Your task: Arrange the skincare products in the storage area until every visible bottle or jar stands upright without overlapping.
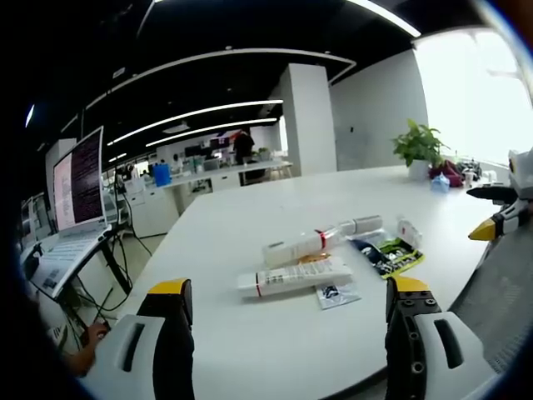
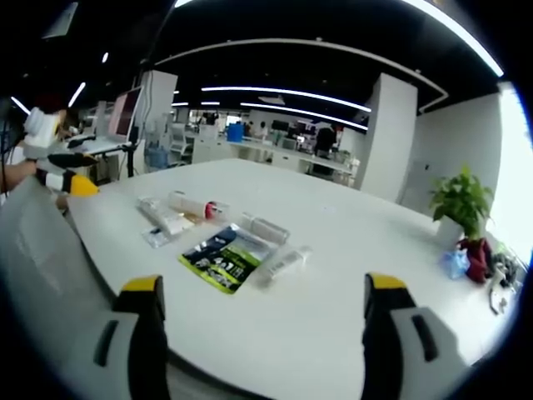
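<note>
While both tongs hang released and empty, the left tongs [image 1: 287, 312] and right tongs [image 2: 260, 304] sit short of the products lying flat on the white counter [image 1: 250, 225]. Left to right at centre frame in the left gripper view: two white tubes [image 1: 293, 276], a small sachet [image 1: 337, 294], a dark packet [image 1: 385, 254]. Risk: tubes may roll or topple when stood up; the flat, slippery packet may slide off the near edge.
</note>
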Action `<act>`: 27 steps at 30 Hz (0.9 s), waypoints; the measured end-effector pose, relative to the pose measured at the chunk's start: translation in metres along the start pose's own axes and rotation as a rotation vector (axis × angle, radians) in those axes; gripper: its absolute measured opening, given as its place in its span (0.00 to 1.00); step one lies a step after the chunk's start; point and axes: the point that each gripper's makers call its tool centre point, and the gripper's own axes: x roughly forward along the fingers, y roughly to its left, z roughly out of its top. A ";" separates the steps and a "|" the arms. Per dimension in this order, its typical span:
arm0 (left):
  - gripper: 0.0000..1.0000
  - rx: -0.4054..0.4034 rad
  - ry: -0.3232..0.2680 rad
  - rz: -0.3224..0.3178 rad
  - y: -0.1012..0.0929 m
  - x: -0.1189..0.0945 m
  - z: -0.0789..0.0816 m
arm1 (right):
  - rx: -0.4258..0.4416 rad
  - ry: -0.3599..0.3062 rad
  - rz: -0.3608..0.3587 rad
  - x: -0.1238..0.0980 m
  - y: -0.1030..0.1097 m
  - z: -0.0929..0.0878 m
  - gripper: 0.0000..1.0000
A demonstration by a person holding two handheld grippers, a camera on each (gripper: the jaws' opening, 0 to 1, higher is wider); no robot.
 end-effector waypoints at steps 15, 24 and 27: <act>0.96 0.002 -0.003 0.004 0.001 0.000 0.000 | 0.002 0.006 -0.001 0.000 0.001 -0.001 1.00; 0.96 0.002 -0.002 0.005 0.001 0.000 -0.001 | 0.003 0.007 -0.001 0.000 0.000 -0.001 1.00; 0.97 0.002 -0.003 0.003 0.001 0.000 -0.001 | 0.003 0.006 -0.002 0.000 0.000 -0.001 1.00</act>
